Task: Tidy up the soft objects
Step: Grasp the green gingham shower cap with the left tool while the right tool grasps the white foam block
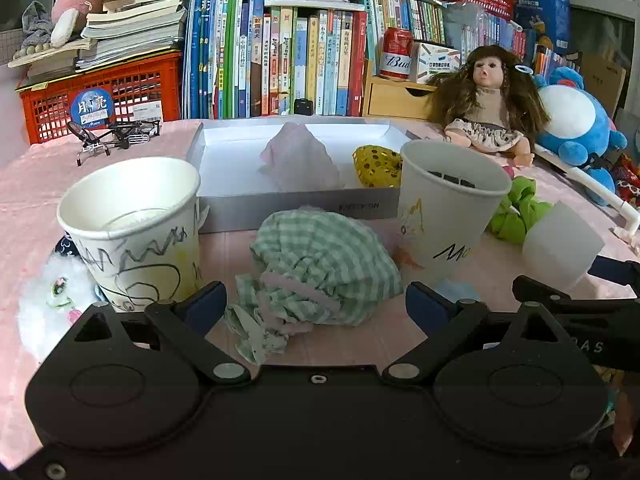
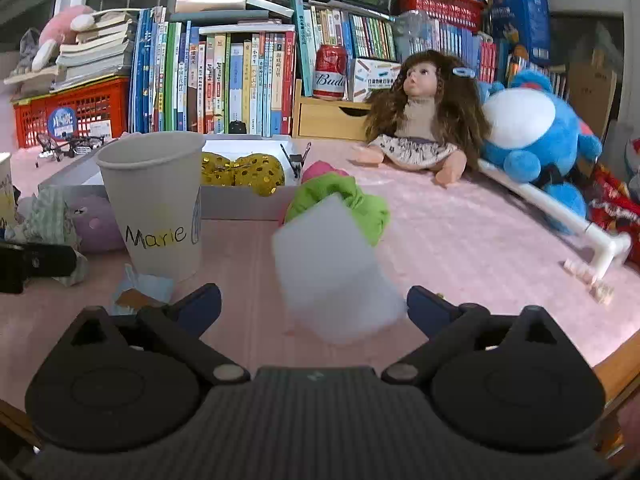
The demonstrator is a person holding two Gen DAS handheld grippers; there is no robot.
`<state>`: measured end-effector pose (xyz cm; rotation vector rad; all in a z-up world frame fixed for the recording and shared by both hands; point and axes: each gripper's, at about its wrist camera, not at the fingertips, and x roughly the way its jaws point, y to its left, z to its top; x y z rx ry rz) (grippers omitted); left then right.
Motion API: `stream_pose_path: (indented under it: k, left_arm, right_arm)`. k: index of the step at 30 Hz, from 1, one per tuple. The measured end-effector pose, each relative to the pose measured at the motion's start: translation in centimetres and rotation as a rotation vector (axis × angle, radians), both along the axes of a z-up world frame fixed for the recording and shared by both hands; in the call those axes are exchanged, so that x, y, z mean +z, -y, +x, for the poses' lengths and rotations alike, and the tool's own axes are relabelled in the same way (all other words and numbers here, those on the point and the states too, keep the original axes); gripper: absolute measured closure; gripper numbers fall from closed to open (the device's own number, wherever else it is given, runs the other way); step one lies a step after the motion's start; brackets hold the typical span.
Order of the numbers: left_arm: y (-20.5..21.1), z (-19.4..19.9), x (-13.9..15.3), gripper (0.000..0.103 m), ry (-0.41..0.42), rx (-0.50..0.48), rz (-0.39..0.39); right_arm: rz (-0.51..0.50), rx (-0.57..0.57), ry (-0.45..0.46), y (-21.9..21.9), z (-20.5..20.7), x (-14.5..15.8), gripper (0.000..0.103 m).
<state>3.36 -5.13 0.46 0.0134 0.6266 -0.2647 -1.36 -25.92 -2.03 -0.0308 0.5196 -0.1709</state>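
Observation:
A crumpled green checked cloth (image 1: 324,268) lies on the pink tablecloth just ahead of my left gripper (image 1: 316,304), which stands open around its near edge. In the right wrist view a white foam block (image 2: 332,272) sits tilted and blurred between the wide-open fingers of my right gripper (image 2: 314,306), close to the right fingertip. The same foam block (image 1: 560,244) shows at the right of the left wrist view. A white box (image 1: 296,204) behind holds a pale pink cloth (image 1: 298,160) and a gold sequin piece (image 1: 378,166). A bright green fabric bundle (image 2: 340,196) lies beyond the block.
Two scribbled paper cups (image 1: 132,228) (image 1: 448,208) flank the checked cloth. A purple plush (image 2: 94,220) lies left of the "Marie" cup (image 2: 156,200). A doll (image 2: 420,120), a blue plush (image 2: 532,128), books and red crates line the back. A white fluffy toy (image 1: 52,296) lies at the left.

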Motion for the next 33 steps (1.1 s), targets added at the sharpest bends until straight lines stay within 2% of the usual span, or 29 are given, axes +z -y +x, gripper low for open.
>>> stream_pose_path:
  k: [5, 15, 22, 26, 31, 32, 33]
  left_arm:
    - [0.0, 0.3, -0.7, 0.008, -0.014, 0.01, -0.011]
    - [-0.1, 0.2, -1.3, 0.008, -0.013, 0.028, -0.012]
    - [0.0, -0.5, -1.2, 0.008, 0.014, 0.039, -0.013]
    - [0.1, -0.4, -0.9, 0.008, 0.039, 0.049, -0.015]
    - [0.3, 0.4, -1.1, 0.014, 0.024, 0.055, -0.024]
    - [0.3, 0.5, -1.2, 0.019, 0.019, 0.056, -0.022]
    - [0.3, 0.6, -1.3, 0.032, 0.013, 0.058, -0.02]
  right_arm:
    - [0.019, 0.011, -0.02, 0.1, 0.1, -0.7, 0.008]
    - [0.063, 0.075, -0.009, 0.4, -0.5, -0.5, 0.01]
    - [0.044, 0.084, 0.025, 0.5, -1.2, 0.2, 0.012]
    - [0.065, 0.068, 0.059, 0.9, -1.3, 1.0, 0.015]
    - [0.084, 0.057, 0.049, 1.2, -1.1, 0.9, 0.028]
    - [0.082, 0.054, 0.047, 1.1, -1.1, 0.8, 0.036]
    - [0.083, 0.047, 0.046, 1.1, -1.1, 0.8, 0.043]
